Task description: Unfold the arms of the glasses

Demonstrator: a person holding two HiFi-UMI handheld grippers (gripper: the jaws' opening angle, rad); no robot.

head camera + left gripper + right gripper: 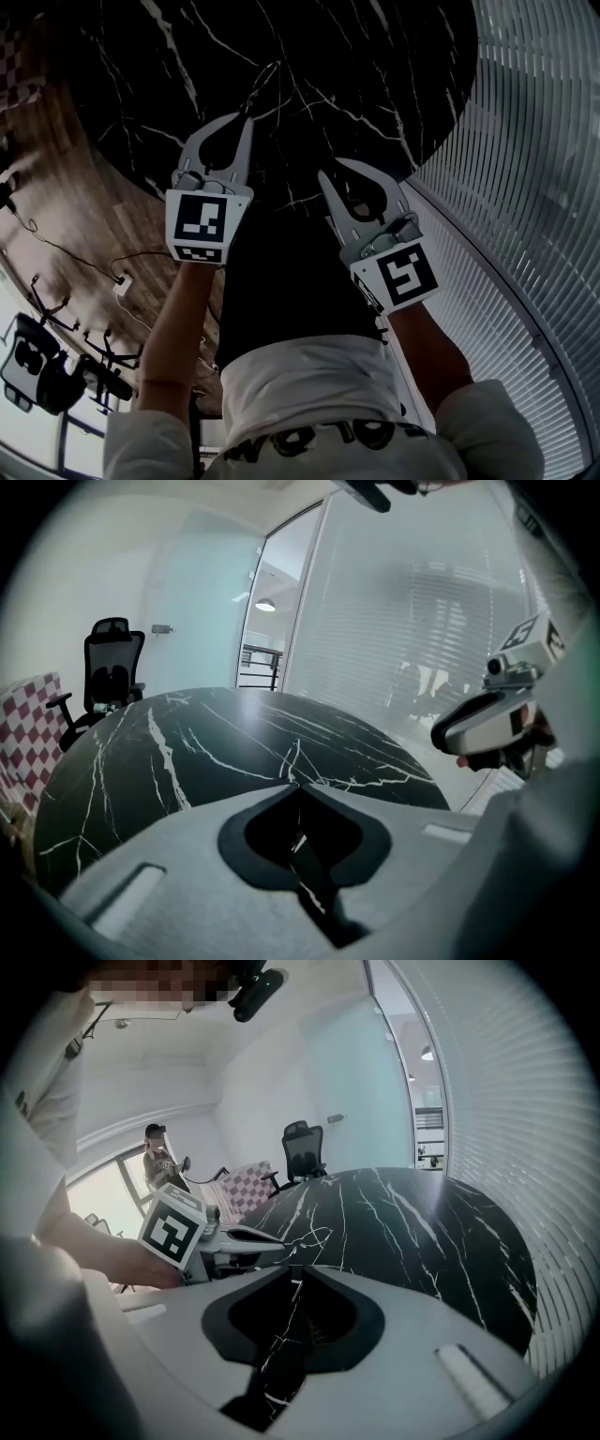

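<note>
A pair of thin wire-framed glasses (266, 91) shows faintly against the black marble table (375, 56). My left gripper (247, 119) is shut, and the wire frame runs out from its tips. From the right gripper view, a wire loop of the glasses (317, 1237) sticks out ahead of those closed jaws. In the left gripper view only a thin pale line of the glasses (292, 761) rises from the left gripper's tips (298, 786). My right gripper (329, 167) hovers to the right of the glasses and a little nearer me. A narrow slit stays between its tips (291, 1271), with nothing in it.
The round table's edge (441, 141) curves close to a slatted glass wall (534, 187) on the right. Wood floor (66, 187) with a cable and a white plug (123, 286) lies to the left. A black office chair (111, 667) and a person (161, 1162) are far off.
</note>
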